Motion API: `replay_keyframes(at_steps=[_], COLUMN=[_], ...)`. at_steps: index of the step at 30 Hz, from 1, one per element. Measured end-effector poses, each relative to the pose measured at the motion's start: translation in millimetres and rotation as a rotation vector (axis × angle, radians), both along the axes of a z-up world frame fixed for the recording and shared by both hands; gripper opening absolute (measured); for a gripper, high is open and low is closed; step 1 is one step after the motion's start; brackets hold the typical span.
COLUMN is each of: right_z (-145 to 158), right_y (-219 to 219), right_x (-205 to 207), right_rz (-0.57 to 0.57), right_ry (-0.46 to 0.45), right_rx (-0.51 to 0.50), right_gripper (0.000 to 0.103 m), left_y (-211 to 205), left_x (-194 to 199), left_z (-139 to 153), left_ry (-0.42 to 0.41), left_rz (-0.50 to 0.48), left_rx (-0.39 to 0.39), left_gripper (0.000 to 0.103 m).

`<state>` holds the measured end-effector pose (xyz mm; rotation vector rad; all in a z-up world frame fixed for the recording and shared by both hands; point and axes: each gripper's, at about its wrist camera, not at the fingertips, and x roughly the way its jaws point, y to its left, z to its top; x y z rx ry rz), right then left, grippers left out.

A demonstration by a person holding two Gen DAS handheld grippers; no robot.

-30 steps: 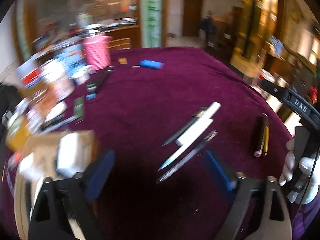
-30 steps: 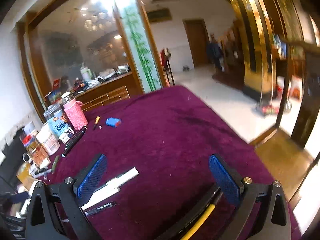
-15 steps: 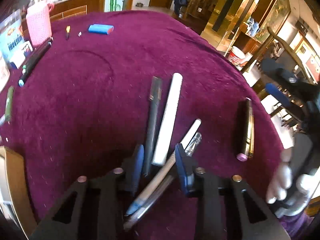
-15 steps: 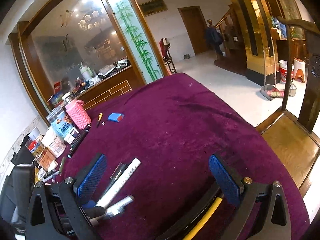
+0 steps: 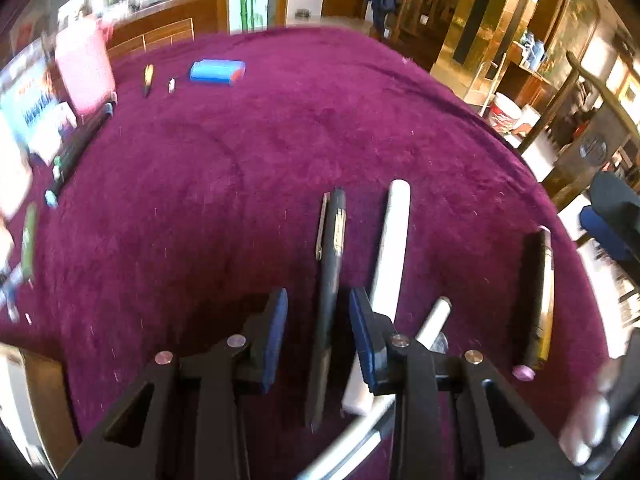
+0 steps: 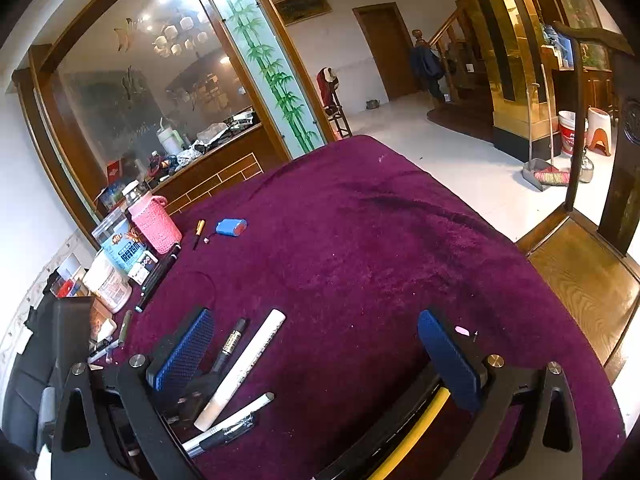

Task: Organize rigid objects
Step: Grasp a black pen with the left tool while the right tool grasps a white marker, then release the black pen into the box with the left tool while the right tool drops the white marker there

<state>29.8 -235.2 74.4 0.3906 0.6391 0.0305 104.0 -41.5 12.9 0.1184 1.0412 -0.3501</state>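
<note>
Pens lie loose on the velvety purple table [image 5: 280,128]. The left hand-held gripper [image 5: 318,312] has just been closing; its blue pads flank a black pen [image 5: 334,256] without visibly pressing. A white marker [image 5: 394,240] lies just beside it, its lower end hidden behind one finger. The right hand-held gripper [image 6: 316,352] gapes wide over a black-and-yellow pen [image 6: 408,436], cut off below.

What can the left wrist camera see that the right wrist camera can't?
Only the left wrist view shows the black pen lying between the blue pads of the left gripper. Its jaws have just been closing but are not squeezing the pen yet. Only the right wrist view shows a broom, a dustpan and a chair's wooden seat. Both show the black pen, the white marker, the blue box, the pink cup and the purple cloth.
</note>
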Motion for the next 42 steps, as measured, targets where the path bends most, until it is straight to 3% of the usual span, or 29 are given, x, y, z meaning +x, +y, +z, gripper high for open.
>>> replay_keyframes(at_steps=[3,4,5,6,12,18,21,23,25,27,29,31,34,35,38,42], right_z=[-0.5,-0.8,-1.4,-2.1,-7.9,-14.4,-18.0,-16.1,-17.8,-24.0,-36.0,-47.4,-50.5,-50.8,-47.7,-37.5], right_y=[0.7,1.3,2.4,3.4,6.4,18.0,27.3,43.6,61.4,83.3,101.2,109.9,125.9,129.8,127.3,112.5], right_x=[0.3,0.4,0.6,1.1,4.4,8.6,14.2,20.8,31.3,46.9,61.9,69.4,67.8,66.0,61.9,48.2], right_rz=[0.001,0.004,0.007,0.014,0.036,0.128,0.164,0.182,0.207,0.227,0.226,0.215,0.194,0.195,0.216,0.238], right_ry=[0.002,0.003,0.004,0.005,0.021,0.047,0.106,0.146,0.201,0.272,0.357,0.417,0.414,0.402,0.393,0.379], right_rx=[-0.005,-0.008,-0.013,-0.016,-0.022,0.008,0.068,0.036,-0.016,-0.103,-0.191,-0.219,-0.316,-0.341,-0.291,-0.102], right_gripper=[0.102,0.102,0.102,0.102,0.102,0.102,0.102,0.102,0.096,0.078,0.070,0.064,0.049,0.034,0.017,0.015], left_y=[-11.9,-15.8,-16.2,-14.8,25.3,94.8,137.0,159.1,183.5,206.7,233.4,256.0,283.4,292.6,310.9,322.6], left_x=[2.4,0.8,0.6,0.4,-32.4,-109.9,-151.8,-172.1,-187.7,-199.5,-211.8,-224.0,-237.9,-241.6,-244.0,-246.2], left_z=[-3.5,-1.8,-1.2,0.0,36.1,87.4,103.2,107.8,105.9,100.4,88.6,77.4,64.4,60.8,53.3,49.9], left_ry=[-0.051,-0.055,-0.044,-0.032,-0.061,-0.164,-0.206,-0.236,-0.252,-0.245,-0.221,-0.200,-0.183,-0.179,-0.176,-0.183], left_rz=[-0.014,-0.018,-0.022,-0.019,0.033,0.077,0.129,0.168,0.221,0.269,0.327,0.378,0.439,0.458,0.495,0.513], left_rx=[0.087,0.096,0.082,0.063,-0.117,-0.275,-0.309,-0.300,-0.289,-0.301,-0.329,-0.352,-0.362,-0.365,-0.382,-0.396], left_gripper=[0.031,0.025,0.013,0.009,0.009,0.009,0.009,0.009,0.009,0.009,0.009,0.009,0.009,0.009,0.009,0.009])
